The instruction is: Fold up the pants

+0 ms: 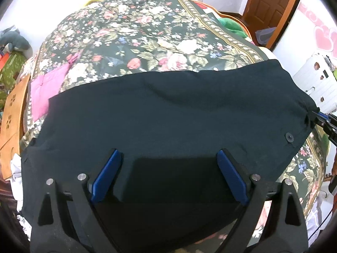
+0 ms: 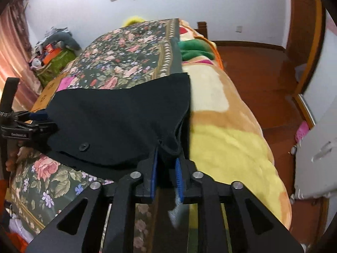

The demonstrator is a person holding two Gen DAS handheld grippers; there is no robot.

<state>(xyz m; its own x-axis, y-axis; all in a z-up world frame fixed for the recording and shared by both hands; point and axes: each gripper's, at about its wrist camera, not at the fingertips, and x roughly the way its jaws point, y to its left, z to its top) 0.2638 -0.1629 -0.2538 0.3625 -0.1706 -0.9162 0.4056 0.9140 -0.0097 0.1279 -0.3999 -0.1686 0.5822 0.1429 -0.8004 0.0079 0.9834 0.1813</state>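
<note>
I am working on the dark, near-black cloth pants (image 1: 168,113), which are lying spread across the green floral bedspread (image 1: 137,35), their black button (image 1: 289,136) showing near the waist end on my right. In my right wrist view that end is reaching the bedspread's edge, just beside the yellow and orange plush blanket (image 2: 231,139) that covers the side of the bed.

My right tongs (image 2: 166,160) are standing only narrowly parted at the waist corner. The cloth is lying between the blue pads (image 2: 179,175), but I cannot see them pressing on it, so I am judging the corner as loose rather than held. My left tongs (image 1: 168,158) are spread wide over the middle of the pants, gripping nothing.

The danger, as I am judging it: with the corner this close to the bedspread's edge and no firm pinch on it, the cloth may be slipping sideways onto the plush blanket or bunching as I draw away, spoiling the flat lie I am needing for a clean fold. A pink cloth (image 1: 45,92) is lying at the far left, just beside the leg end, and could be getting caught up in the next fold.
</note>
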